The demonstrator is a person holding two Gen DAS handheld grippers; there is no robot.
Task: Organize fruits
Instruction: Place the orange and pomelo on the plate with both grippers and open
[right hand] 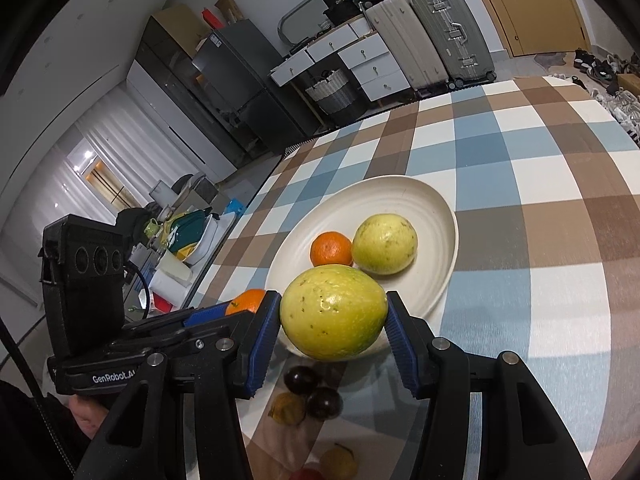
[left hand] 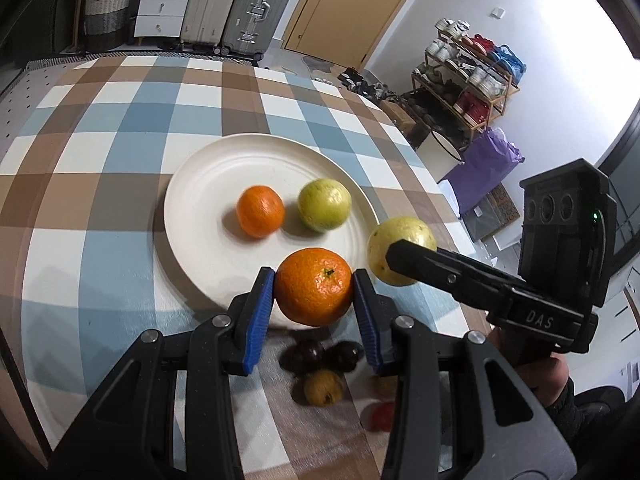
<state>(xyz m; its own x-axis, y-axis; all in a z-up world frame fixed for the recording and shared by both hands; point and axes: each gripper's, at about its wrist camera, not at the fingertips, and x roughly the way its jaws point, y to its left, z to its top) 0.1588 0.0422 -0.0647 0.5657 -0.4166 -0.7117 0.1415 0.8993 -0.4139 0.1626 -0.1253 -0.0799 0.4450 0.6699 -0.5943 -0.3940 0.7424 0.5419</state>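
Note:
My left gripper (left hand: pixel 313 286) is shut on an orange (left hand: pixel 314 285), held above the near rim of the white plate (left hand: pixel 200 184). Beside it on the right, my right gripper (right hand: pixel 333 316) is shut on a yellow-green fruit (right hand: pixel 334 312), also over the plate's (right hand: pixel 400 196) near edge; that fruit (left hand: pixel 400 248) and the right gripper's finger (left hand: pixel 440 268) show in the left wrist view. On the plate lie a small orange (left hand: pixel 260 216) (right hand: pixel 331 248) and a yellow-green fruit (left hand: pixel 324 204) (right hand: pixel 385 243). The held orange (right hand: pixel 246 300) peeks out behind the left gripper's blue pad (right hand: pixel 204 314).
Below the grippers, on the checked tablecloth (left hand: pixel 100 140), lie two dark round fruits (left hand: pixel 320 354) (right hand: pixel 312 390), a brownish-yellow one (left hand: pixel 323 388) (right hand: pixel 288 408) and a red one (left hand: pixel 380 416). The table's right edge (left hand: pixel 436 184) drops to the floor with a shoe rack (left hand: pixel 468 80) beyond.

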